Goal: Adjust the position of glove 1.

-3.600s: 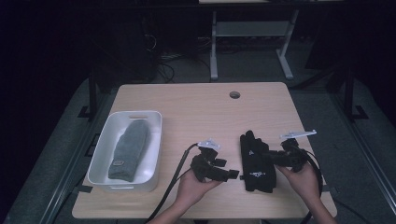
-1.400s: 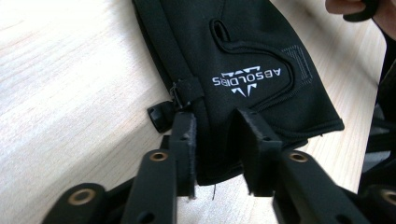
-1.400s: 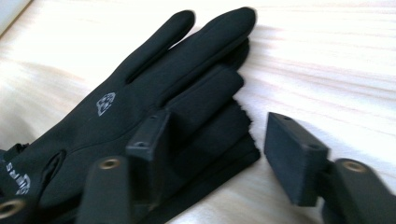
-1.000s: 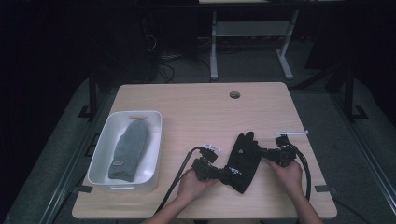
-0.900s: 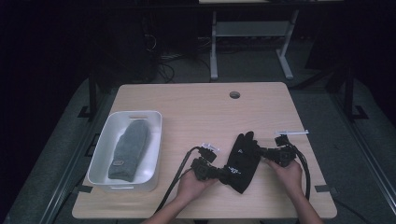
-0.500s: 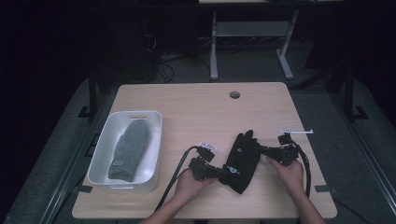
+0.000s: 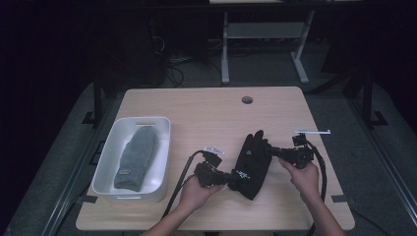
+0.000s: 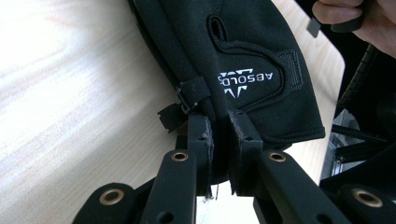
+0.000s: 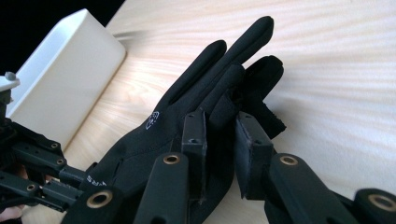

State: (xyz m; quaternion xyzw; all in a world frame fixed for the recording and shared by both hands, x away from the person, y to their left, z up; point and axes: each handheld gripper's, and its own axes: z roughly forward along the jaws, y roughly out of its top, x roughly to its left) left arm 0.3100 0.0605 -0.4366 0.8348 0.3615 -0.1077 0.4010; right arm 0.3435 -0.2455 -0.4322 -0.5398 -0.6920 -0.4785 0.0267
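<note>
We read "ABSOLD", printed upside down in white above a small white emblem, on the black fabric glove (image 8: 243, 56); its other white marks stay illegible.

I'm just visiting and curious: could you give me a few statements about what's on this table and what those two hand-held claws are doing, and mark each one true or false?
1. Both grippers clamp the same black glove. True: the left gripper pinches its cuff end, the right gripper its fingers.
2. The white tub holds a grey mitten. True.
3. The black glove lies inside the tub. False: it is to the right of the tub, apart from it, held over the wooden table.
4. The glove is plain, with no marking. False: white lettering shows near its cuff.
5. The left gripper's jaws stand wide open. False: they are closed on the glove.
</note>
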